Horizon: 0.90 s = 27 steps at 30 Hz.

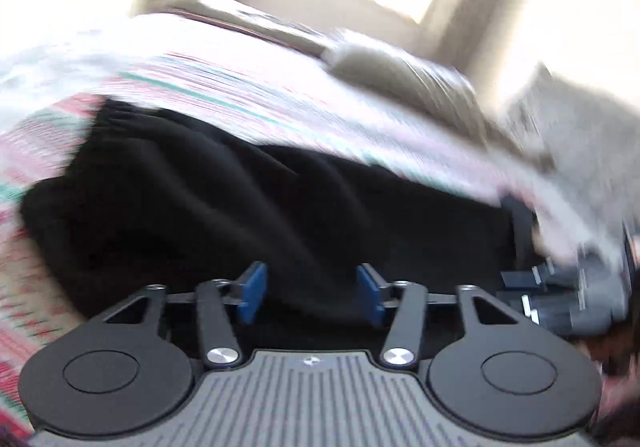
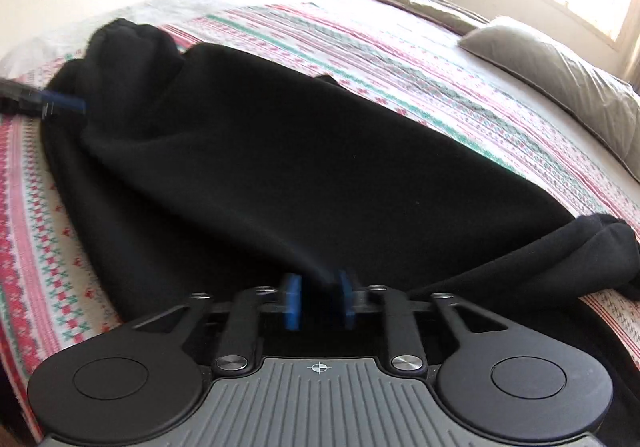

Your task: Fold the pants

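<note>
Folding black pants (image 2: pixel 304 151) on a bed with a striped red, green and white bedspread (image 2: pixel 420 59); the garment runs diagonally from upper left to lower right of the right wrist frame, doubled lengthwise by the look of it, bunched at the upper-left end and with the cuffs rumpled at the right edge. Right gripper (image 2: pixel 319 301) sits at the bottom centre on the near edge of the fabric, blue pads partly spread; a fold of black cloth rises between them and lies against the right-hand pad, but no firm pinch shows, so I read it as released or nearly so. Left gripper (image 1: pixel 311 297), bottom centre of its own heavily blurred frame, has its pads standing well apart with dark cloth beyond and below them and nothing clamped. It also shows at the left edge of the right wrist view, blue tip touching the bunched end. Pillows (image 2: pixel 560 75) lie at upper right, well apart from the pants. Risks from here, as judgement: cloth clinging to the right pad could drag the folded edge open when that hand lifts; the bunched upper-left end and the rumpled cuffs may lock wrinkles into the next fold; re-gripping only the top layer would pull the stacked legs out of line.
</note>
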{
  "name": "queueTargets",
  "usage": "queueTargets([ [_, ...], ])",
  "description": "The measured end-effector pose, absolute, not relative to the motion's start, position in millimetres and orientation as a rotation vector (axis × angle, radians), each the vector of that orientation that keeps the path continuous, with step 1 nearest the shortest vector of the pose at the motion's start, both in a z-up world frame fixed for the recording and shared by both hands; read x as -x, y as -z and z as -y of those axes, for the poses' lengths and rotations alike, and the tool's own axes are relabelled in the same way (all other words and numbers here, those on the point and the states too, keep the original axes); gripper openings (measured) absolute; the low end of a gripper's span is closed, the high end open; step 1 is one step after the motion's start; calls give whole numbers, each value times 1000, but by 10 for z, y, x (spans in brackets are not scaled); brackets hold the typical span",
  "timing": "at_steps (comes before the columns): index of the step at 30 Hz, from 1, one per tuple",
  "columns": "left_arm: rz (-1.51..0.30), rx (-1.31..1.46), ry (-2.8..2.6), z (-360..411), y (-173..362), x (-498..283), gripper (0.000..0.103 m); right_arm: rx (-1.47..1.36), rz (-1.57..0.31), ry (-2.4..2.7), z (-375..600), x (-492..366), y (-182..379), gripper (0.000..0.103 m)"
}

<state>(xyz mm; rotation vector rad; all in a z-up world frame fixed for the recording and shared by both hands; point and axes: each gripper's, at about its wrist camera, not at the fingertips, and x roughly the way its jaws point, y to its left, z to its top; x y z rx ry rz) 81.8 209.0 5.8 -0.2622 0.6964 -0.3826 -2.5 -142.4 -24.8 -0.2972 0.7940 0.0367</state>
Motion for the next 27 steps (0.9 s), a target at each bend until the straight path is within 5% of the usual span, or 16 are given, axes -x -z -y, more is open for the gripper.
queueTargets([
  [11,-703,767,165,-2819,337,-1235,55,461,-725,-71,1059,5,417,44],
  [14,-686,902,137,-2857,441,-1280,43,458,-699,-68,1012,-33,460,44],
  [16,-668,945,114,-2885,435,-1268,23,470,-677,-64,984,-80,478,40],
  [18,-639,925,107,-2865,359,-1240,17,492,-650,-58,962,-92,491,30],
  [20,-606,877,109,-2846,230,-1132,15,512,-635,-59,929,-102,475,10],
  [27,-573,777,116,-2892,-96,-944,14,482,-540,-29,880,78,46,5],
])
